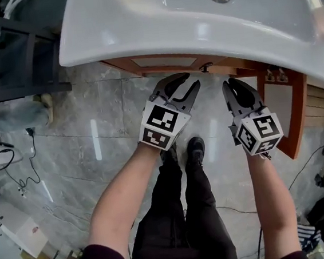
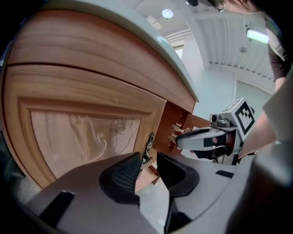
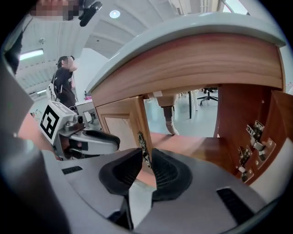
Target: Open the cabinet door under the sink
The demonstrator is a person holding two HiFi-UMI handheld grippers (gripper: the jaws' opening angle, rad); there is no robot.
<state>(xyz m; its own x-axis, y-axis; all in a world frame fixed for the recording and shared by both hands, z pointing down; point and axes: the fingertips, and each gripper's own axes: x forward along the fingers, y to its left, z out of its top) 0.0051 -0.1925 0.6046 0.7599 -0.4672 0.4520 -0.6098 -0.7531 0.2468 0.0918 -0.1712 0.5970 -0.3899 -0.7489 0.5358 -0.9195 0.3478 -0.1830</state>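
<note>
Jaws part open on both sides and nothing pinched: my left gripper [image 2: 149,163] shows a narrow gap with the handle [image 2: 149,148] just beyond it. My right gripper [image 3: 147,167] has that same handle in line with its gap, though I cannot see its pads pressing it. The handle sits on the free edge of the left door [image 2: 87,132], under the sink [image 1: 156,23], and that door looks shut or nearly so. The right door [image 1: 285,110] already hangs wide. I judge the step in hand is taking the handle. One gripper should do it while the other keeps clear. I should set the pads square on the handle's middle, since ornate metal may slip, close firmly, then draw it toward me along the door's swing, not straight back. Count: one sink, two doors, one handle in view, two grippers, two hinges [image 3: 253,131] on the open side, one pipe [image 3: 167,116] inside.
</note>
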